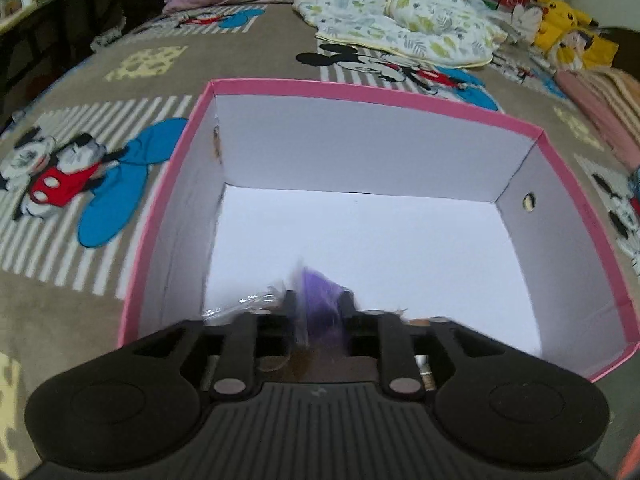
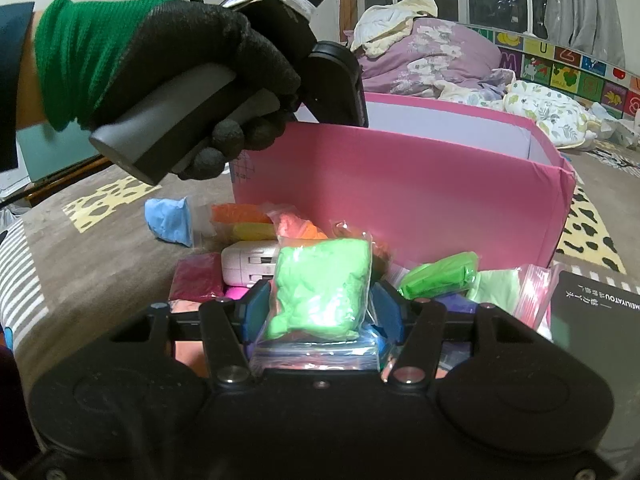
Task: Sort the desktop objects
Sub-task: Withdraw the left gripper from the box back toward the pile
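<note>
My left gripper (image 1: 318, 306) is shut on a clear bag of purple clay (image 1: 320, 296) and holds it over the open pink box (image 1: 360, 92), whose white inside shows nothing else. In the right wrist view the left gripper body (image 2: 336, 76), held by a gloved hand, hangs over the pink box (image 2: 400, 184). My right gripper (image 2: 320, 308) is shut on a bag of light green clay (image 2: 320, 288), in front of the box above a pile of clay bags: blue (image 2: 168, 220), orange (image 2: 236, 214), dark red (image 2: 196, 276), bright green (image 2: 440, 276).
A white charger-like block (image 2: 248, 264) lies among the bags. A black booklet (image 2: 596, 320) lies at the right. All rests on a Mickey Mouse rug (image 1: 80, 184). Bedding and a leaf-print blanket (image 1: 404, 28) lie beyond the box.
</note>
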### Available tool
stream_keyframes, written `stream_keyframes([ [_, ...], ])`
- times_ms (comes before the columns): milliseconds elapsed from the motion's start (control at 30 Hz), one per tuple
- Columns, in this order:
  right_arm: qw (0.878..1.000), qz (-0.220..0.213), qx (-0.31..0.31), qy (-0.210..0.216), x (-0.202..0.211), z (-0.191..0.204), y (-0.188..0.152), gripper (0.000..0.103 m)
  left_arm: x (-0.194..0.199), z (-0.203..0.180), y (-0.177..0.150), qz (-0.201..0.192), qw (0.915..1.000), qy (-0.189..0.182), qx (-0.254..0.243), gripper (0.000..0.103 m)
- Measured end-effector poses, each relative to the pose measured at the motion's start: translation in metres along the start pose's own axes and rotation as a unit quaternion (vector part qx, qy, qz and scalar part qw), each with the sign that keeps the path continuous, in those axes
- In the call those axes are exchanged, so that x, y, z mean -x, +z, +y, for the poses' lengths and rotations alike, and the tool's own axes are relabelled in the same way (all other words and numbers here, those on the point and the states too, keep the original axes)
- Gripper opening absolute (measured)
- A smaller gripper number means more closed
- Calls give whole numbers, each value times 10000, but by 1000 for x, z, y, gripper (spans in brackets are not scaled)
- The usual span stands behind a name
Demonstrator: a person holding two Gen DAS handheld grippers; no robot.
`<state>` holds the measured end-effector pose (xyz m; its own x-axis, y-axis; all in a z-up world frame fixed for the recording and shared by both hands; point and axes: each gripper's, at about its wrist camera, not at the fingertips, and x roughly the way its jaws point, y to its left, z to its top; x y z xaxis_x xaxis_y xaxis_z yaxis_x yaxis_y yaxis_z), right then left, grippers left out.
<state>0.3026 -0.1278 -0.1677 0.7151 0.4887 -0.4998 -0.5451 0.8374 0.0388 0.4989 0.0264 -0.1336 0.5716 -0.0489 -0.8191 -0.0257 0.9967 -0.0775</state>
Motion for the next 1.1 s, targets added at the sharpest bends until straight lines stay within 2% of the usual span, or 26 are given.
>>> stream_keyframes([
  [33,10000,2,3,-1,0,0,0,57,2,-1,0,-51,10000,-42,-42,59],
  [67,10000,4,6,-2,0,0,0,57,5,-2,-1,-100,9999,-126,-44,64],
  [233,10000,11,16,-8,0,1,0,57,25,-11,-4,-403,9988,5,-264,64],
  [367,10000,16,21,-13,0,1,0,57,48,-14,-9,-797,9958,129,-432,64],
  [567,10000,23,44,-19,1,2,0,56,101,-21,-34,-1546,9802,554,-1105,64],
  [667,10000,23,63,-32,2,3,-1,56,122,-18,-57,-1669,9734,724,-1396,64],
  [767,9999,25,90,-49,2,4,-1,56,138,-8,-81,-1628,9717,804,-1513,64],
  [933,9999,9,143,-88,4,7,-1,55,155,7,-132,-1719,9703,1037,-1352,64],
  [1100,9995,-57,280,-116,8,14,-2,51,144,20,-178,-1837,9754,1079,-568,64],
])
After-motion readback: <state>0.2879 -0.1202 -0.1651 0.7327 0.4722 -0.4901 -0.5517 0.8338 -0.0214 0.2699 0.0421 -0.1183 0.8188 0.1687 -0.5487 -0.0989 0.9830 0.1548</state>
